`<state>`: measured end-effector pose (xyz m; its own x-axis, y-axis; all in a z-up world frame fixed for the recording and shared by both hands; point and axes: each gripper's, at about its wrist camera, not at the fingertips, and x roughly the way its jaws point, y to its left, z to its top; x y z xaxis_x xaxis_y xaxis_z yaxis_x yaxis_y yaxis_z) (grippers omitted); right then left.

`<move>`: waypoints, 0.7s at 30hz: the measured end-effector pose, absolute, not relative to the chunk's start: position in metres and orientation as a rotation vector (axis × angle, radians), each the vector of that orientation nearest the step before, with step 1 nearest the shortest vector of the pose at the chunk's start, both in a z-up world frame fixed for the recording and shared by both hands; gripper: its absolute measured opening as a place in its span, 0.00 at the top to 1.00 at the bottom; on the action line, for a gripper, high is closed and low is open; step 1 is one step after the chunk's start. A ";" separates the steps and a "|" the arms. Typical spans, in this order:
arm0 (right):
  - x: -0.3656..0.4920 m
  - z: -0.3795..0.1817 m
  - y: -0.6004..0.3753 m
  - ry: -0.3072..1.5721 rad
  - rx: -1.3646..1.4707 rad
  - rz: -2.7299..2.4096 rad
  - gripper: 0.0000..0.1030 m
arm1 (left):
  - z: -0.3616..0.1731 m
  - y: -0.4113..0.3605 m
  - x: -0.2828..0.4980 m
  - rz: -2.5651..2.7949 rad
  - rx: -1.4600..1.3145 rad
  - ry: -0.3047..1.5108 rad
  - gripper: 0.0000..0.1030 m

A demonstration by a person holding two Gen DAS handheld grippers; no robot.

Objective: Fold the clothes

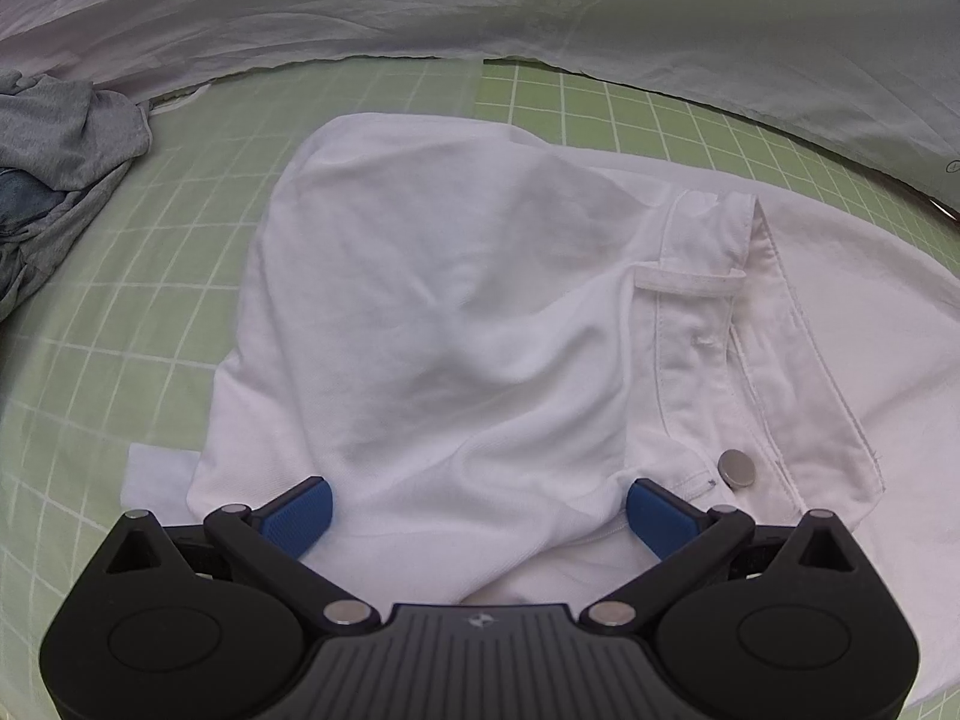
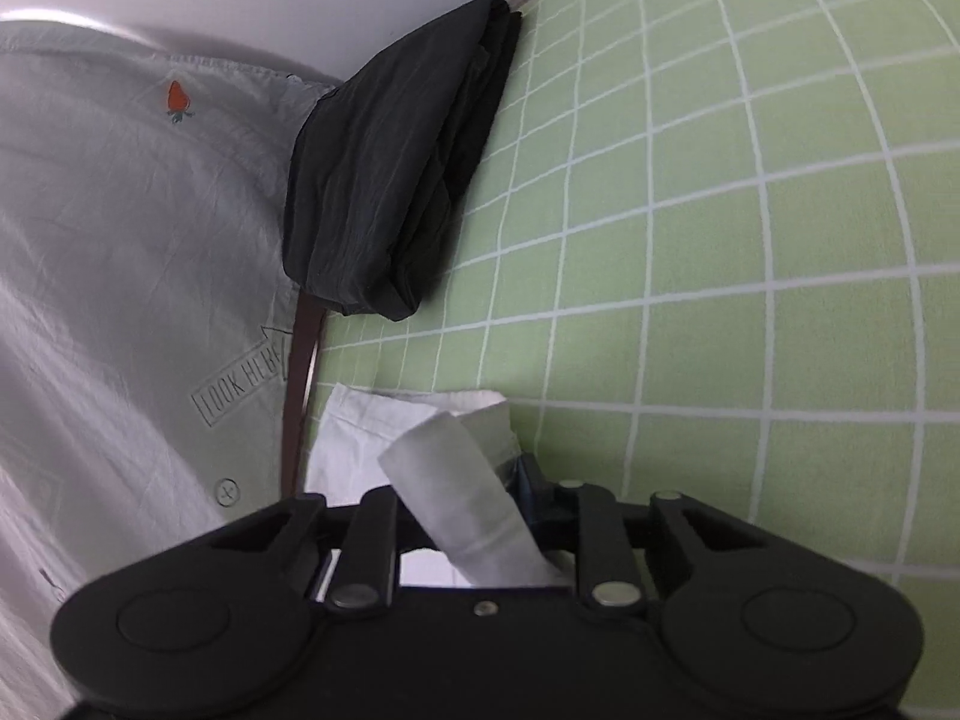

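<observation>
White trousers (image 1: 450, 300) lie rumpled on the green checked sheet (image 1: 150, 252), with the waistband, a belt loop and a metal button (image 1: 737, 467) on the right side. My left gripper (image 1: 480, 513) hovers over the near edge of the trousers, its blue pads (image 1: 300, 516) wide apart and open, cloth lying loosely between them. In the right wrist view a folded strip of the white trousers (image 2: 456, 480) runs up between the fingers of my right gripper (image 2: 480, 480), which is shut on it. Only one dark-blue pad (image 2: 531, 471) shows; the cloth hides the other.
A crumpled grey garment (image 1: 66, 144) lies at the left edge of the sheet. A pale quilt (image 1: 480, 0) runs along the back, seen also as the quilt (image 2: 120, 210) with a strawberry print. A folded black garment (image 2: 396, 168) rests beside it on the green sheet (image 2: 720, 240).
</observation>
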<state>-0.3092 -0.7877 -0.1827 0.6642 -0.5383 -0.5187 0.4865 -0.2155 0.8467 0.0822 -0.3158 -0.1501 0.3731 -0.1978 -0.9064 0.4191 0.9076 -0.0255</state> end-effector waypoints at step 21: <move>-0.161 -0.103 -0.686 -0.077 1.567 -0.263 0.86 | -0.089 -0.255 0.069 -0.487 0.028 0.991 0.00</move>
